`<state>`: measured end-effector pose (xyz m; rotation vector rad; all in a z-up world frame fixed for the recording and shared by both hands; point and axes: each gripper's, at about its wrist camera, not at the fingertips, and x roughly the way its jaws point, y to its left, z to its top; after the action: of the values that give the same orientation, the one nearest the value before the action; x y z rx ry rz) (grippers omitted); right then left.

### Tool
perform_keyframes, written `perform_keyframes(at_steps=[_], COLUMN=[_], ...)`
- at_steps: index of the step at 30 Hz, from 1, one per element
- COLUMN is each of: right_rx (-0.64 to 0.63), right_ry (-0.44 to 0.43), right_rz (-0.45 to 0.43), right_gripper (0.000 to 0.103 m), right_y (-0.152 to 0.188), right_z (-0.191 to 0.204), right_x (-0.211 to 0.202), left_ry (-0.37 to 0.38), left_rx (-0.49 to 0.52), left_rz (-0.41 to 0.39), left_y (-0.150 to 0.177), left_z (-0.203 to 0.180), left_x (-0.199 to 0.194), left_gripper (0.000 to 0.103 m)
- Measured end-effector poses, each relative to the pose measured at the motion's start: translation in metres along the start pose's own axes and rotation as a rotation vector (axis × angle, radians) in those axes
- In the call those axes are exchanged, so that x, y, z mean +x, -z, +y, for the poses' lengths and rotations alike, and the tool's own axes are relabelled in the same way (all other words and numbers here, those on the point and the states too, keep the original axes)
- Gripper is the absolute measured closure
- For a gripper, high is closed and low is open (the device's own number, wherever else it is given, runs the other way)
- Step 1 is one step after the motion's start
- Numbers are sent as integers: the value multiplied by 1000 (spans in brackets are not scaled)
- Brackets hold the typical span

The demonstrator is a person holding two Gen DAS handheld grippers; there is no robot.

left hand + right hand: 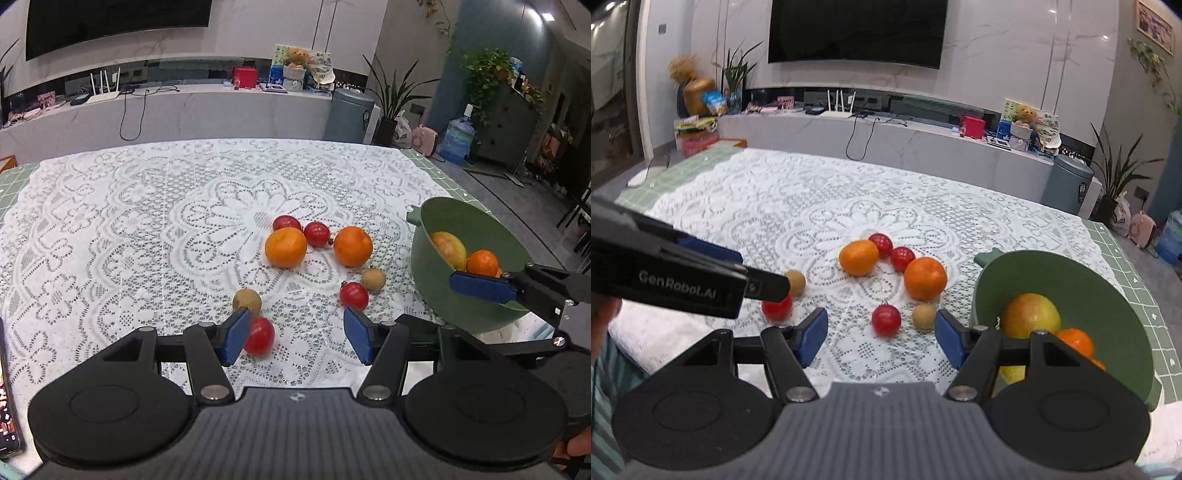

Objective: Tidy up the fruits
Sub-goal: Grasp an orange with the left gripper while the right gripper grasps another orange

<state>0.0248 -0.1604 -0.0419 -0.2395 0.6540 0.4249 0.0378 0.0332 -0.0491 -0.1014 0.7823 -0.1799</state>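
Orange and red fruits [286,246] lie mid-counter on white lace [110,221]; green bowl [476,221] at three o'clock. Left tool [297,341] and right tool [881,339] spread, empty. Television [857,29] at twelve o'clock.

**What I cannot see**

My left fingers [242,338] cover part of a red fruit [260,335] and the brown fruit [246,300] behind it. In the right wrist view my right fingers [948,338] hide the bottom of the green bowl [1123,295]. A phone [9,417] is cut off at the left edge.
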Motion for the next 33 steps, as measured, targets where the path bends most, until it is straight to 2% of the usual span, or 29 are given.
perform_keyframes(at_steps=[3,7,14,16,21,33], right_rx=[-8,-52,-101,-104,-124,-218], right_ry=[-6,-15,-34,-25,34,179], right_rz=[15,30,43,47,45,59], right_gripper=[42,51,56,62,62,63], right_y=[1,3,4,2,-9,-34], right_z=[1,6,12,11,8,-2], right_x=[8,17,36,43,63,109], left_ry=[10,16,-26,-39,-40,11], left_rx=[-2,-14,-68,-78,-61,-56], left_rz=[12,36,62,60,38,34], left_y=[2,5,7,4,-6,-38], left_z=[2,6,19,23,25,24], left_x=[4,13,28,31,40,73], left_gripper=[35,38,46,48,50,50])
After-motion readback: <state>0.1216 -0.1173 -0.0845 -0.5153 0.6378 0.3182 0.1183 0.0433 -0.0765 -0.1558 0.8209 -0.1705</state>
